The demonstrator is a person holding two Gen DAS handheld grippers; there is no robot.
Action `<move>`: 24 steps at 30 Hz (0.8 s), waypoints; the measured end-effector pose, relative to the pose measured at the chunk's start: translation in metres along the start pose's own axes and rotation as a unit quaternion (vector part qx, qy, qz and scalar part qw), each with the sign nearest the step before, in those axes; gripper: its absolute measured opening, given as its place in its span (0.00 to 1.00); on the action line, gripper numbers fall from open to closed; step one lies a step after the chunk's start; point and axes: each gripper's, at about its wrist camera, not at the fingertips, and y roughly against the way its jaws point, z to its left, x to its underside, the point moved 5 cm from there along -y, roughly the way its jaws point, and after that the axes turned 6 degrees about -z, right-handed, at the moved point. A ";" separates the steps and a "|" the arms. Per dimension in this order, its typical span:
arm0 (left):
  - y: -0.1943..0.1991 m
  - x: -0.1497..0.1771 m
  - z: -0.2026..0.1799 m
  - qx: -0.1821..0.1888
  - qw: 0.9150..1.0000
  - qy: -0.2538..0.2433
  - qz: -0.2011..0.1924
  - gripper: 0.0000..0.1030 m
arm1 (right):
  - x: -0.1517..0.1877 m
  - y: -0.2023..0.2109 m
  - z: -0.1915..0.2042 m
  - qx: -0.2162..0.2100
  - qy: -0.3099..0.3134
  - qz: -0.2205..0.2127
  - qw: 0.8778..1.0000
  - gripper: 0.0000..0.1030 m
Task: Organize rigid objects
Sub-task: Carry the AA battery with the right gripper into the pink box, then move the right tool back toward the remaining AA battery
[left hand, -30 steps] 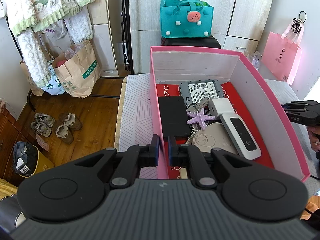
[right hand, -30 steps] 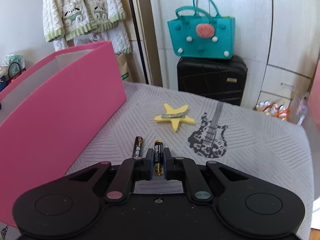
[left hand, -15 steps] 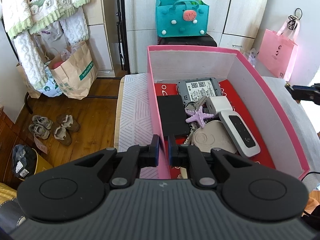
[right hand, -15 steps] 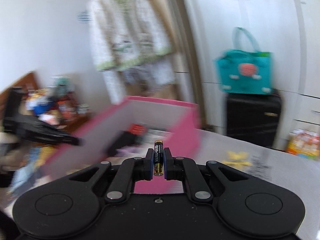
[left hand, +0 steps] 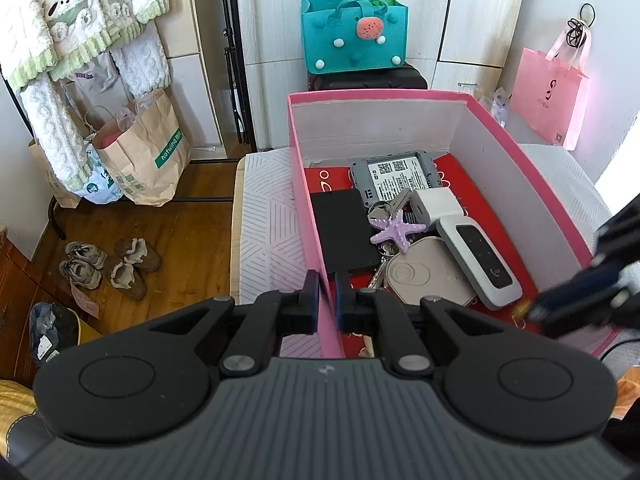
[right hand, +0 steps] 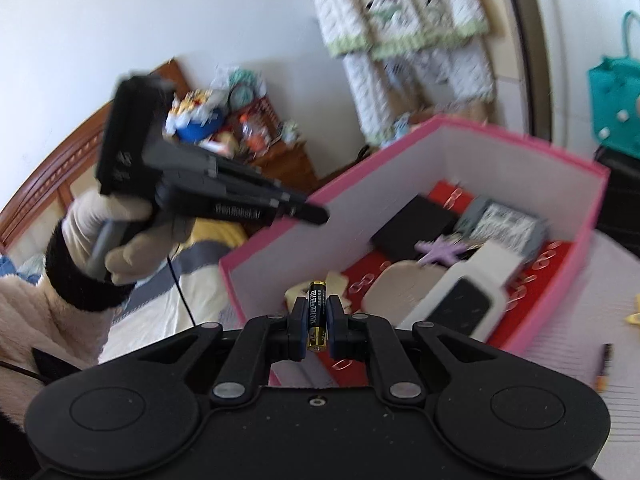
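The open pink box point(left hand: 380, 96) stands on the patterned bed cover and holds a black slab point(left hand: 344, 232), a grey labelled device point(left hand: 392, 178), a white charger point(left hand: 436, 204), a purple starfish point(left hand: 396, 232) and a white pocket router point(left hand: 480, 264). My left gripper point(left hand: 327, 304) is shut on the box's left wall near the front corner. My right gripper point(right hand: 316, 308) is shut on a black and gold battery point(right hand: 316, 296), hovering over the near right part of the pink box point(right hand: 500, 160). It appears blurred as the right gripper point(left hand: 532, 312) in the left wrist view.
A second battery point(right hand: 605, 364) and a yellow star point(right hand: 634, 314) lie on the bed right of the box. A teal bag point(left hand: 354, 36) sits on a black suitcase behind it, with a pink paper bag point(left hand: 548, 96) at far right. A brown paper bag point(left hand: 140, 152) and shoes point(left hand: 108, 264) are on the floor to the left.
My right gripper lifted the battery off the bed cover and swung it left and up over the box. My left gripper stayed clamped on the box wall.
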 end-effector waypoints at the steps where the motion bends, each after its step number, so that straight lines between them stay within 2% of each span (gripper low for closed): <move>1: 0.000 0.000 0.000 0.000 1.000 -0.001 0.000 0.07 | 0.002 -0.005 0.001 0.003 0.000 0.005 1.000 0.11; 3: 0.001 0.000 0.001 -0.001 1.000 -0.003 0.002 0.07 | 0.004 -0.009 -0.005 0.008 -0.006 0.011 1.000 0.17; 4: 0.000 0.000 0.001 0.000 1.000 -0.003 0.003 0.07 | 0.003 -0.004 -0.009 0.007 -0.017 0.003 1.000 0.17; 7: 0.001 0.000 0.002 0.000 1.000 -0.004 0.002 0.07 | -0.002 0.017 -0.021 0.006 -0.051 -0.034 0.998 0.17; 11: 0.001 -0.001 0.001 0.001 1.000 -0.003 0.002 0.07 | -0.005 0.059 -0.034 0.034 -0.072 -0.092 0.993 0.18; 17: 0.000 -0.003 -0.002 0.001 1.000 -0.017 0.007 0.07 | 0.005 0.102 -0.061 0.123 -0.092 -0.119 0.981 0.20; 24: 0.001 -0.004 -0.004 -0.003 0.999 -0.034 0.006 0.07 | 0.040 0.128 -0.106 0.250 -0.108 -0.112 0.956 0.25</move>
